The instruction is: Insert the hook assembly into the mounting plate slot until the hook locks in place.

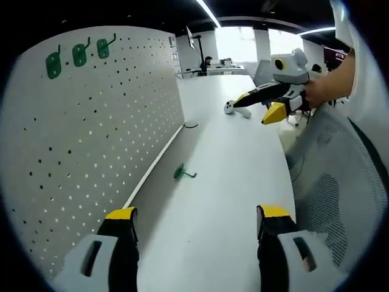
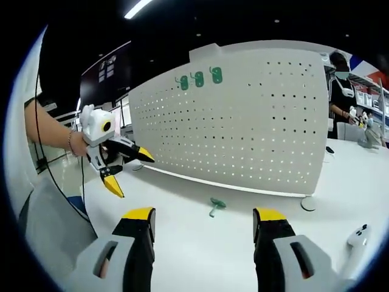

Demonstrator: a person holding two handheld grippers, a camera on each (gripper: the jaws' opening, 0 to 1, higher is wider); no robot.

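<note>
A loose green hook (image 1: pixel 182 173) (image 2: pixel 214 205) lies on the white table close to the foot of the white pegboard (image 1: pixel 91 140) (image 2: pixel 255 121). Three more green hooks (image 1: pixel 79 55) (image 2: pixel 198 79) hang in a row along the board's top. My left gripper (image 1: pixel 198 216) is open and holds nothing, well short of the loose hook. In the right gripper view it hovers at the left (image 2: pixel 135 176), held by a hand. My right gripper (image 2: pixel 204 216) is also open with nothing in it, and appears high above the table's far side (image 1: pixel 252 111).
A white controller-like object (image 1: pixel 230 108) (image 2: pixel 358 234) rests on the table. A grey mesh chair (image 1: pixel 340 182) (image 2: pixel 55 225) stands at the table's edge. The board's round white foot (image 2: pixel 308 204) sits at its end. A person (image 2: pixel 337 91) stands behind the board.
</note>
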